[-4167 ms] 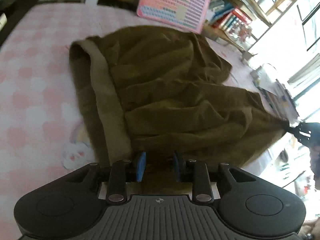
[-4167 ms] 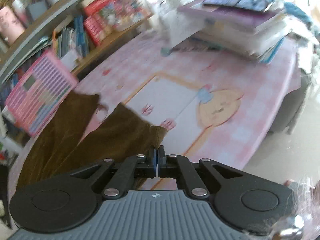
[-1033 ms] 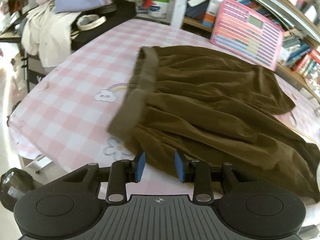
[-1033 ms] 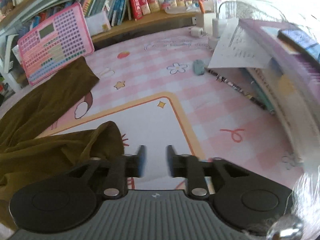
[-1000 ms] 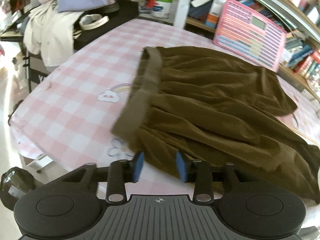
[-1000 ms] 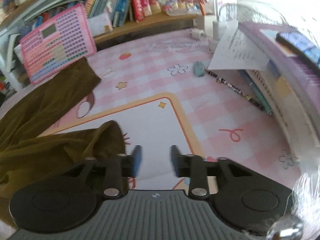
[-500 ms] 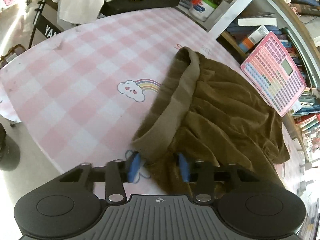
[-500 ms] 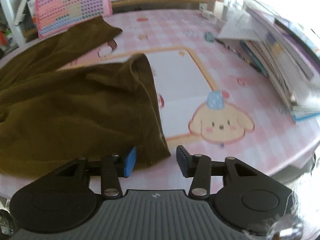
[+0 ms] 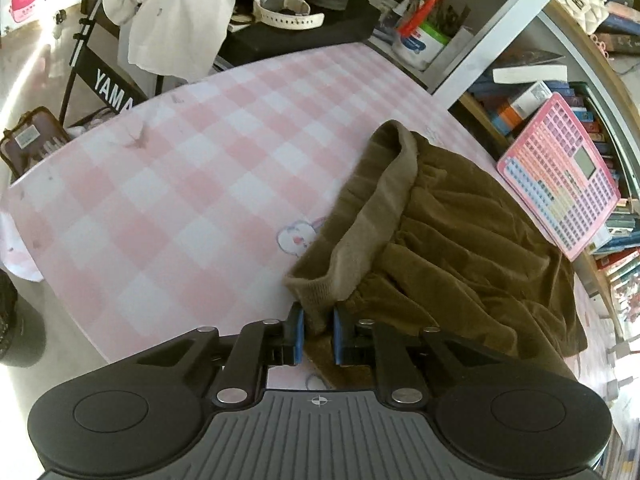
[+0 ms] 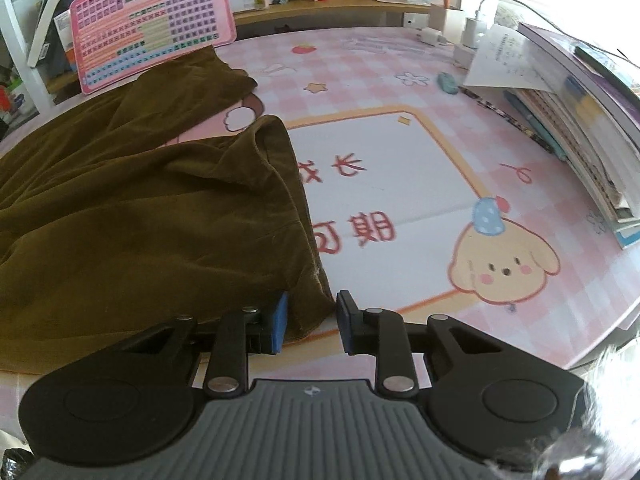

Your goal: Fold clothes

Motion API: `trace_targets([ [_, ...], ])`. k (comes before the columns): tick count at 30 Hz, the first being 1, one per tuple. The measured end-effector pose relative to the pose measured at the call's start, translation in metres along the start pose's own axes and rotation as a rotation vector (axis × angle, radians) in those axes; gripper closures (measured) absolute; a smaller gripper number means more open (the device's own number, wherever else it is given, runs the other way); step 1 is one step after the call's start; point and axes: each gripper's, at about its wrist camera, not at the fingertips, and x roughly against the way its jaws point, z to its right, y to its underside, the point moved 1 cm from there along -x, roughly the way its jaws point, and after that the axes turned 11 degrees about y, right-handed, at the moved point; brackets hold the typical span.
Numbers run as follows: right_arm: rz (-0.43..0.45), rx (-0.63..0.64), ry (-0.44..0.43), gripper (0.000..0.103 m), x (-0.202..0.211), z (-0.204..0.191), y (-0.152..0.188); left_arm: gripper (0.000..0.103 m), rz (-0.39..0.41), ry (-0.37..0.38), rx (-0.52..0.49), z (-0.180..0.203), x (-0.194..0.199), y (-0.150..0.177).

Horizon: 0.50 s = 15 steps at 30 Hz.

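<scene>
Brown corduroy trousers (image 9: 460,240) lie spread on the pink checked tablecloth (image 9: 180,200). In the left wrist view, my left gripper (image 9: 317,334) has its blue pads closed on the near corner of the lighter waistband (image 9: 380,208). In the right wrist view, the trousers (image 10: 140,208) lie to the left, with the leg hem corner (image 10: 310,304) between the fingers of my right gripper (image 10: 310,322). Those jaws stand apart around the hem, not pressing it.
A pink keyboard toy (image 9: 560,184) leans against the bookshelf behind the trousers; it also shows in the right wrist view (image 10: 148,20). Stacked books (image 10: 580,112) and pens lie at the right. A black stand with white clothes (image 9: 172,20) is beyond the table's left edge.
My left gripper has closed onto the waistband corner. My right gripper moved in so the leg hem corner now lies between its open fingers.
</scene>
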Motion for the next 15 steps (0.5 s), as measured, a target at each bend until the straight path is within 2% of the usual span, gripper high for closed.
trace_targets([
  [8, 0.007, 0.013, -0.003, 0.079, -0.004, -0.001, -0.004, 0.089, -0.008, -0.003, -0.014, -0.001, -0.002, -0.003],
  [15, 0.013, -0.017, 0.050, 0.078, -0.008, 0.013, -0.012, 0.088, -0.029, 0.015, -0.044, 0.009, -0.010, 0.001],
])
